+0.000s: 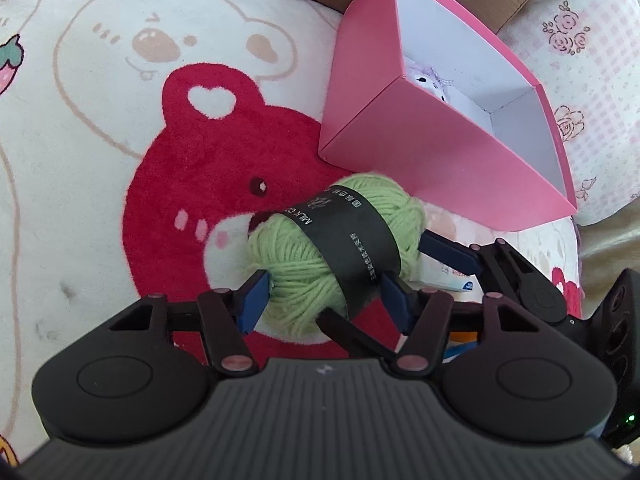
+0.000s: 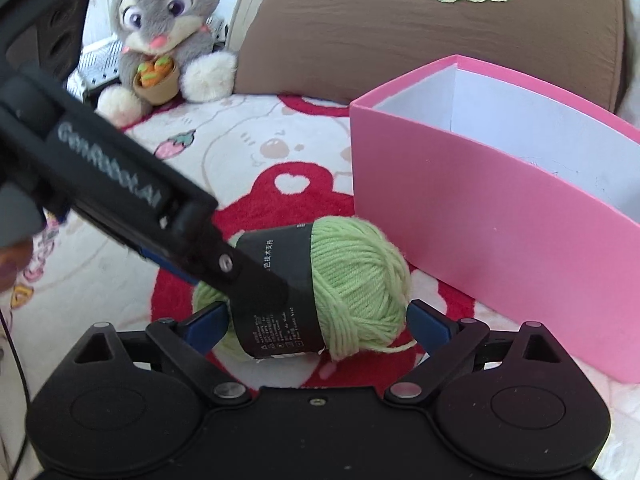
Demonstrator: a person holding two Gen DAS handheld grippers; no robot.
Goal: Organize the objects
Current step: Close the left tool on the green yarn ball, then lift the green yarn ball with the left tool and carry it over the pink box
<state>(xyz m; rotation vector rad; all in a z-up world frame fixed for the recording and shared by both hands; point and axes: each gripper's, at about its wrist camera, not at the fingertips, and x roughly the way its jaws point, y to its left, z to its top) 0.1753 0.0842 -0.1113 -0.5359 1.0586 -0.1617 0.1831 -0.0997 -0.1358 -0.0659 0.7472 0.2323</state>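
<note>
Squeezing the soft green yarn ball (image 1: 332, 248) on the blanket (image 1: 80, 160), the left gripper (image 1: 324, 300) pinches it while the right gripper (image 2: 320, 320), spread wide, straddles it without gripping; both crowding one ball could knock it loose or snag strands. Pink box (image 2: 480, 220) stands just beside; plush rabbit (image 2: 164, 32) well apart

Both wrist cams look steeply down, close-up, sharing the yarn ball (image 1: 332, 248) & pink box (image 2: 492, 216).
</note>
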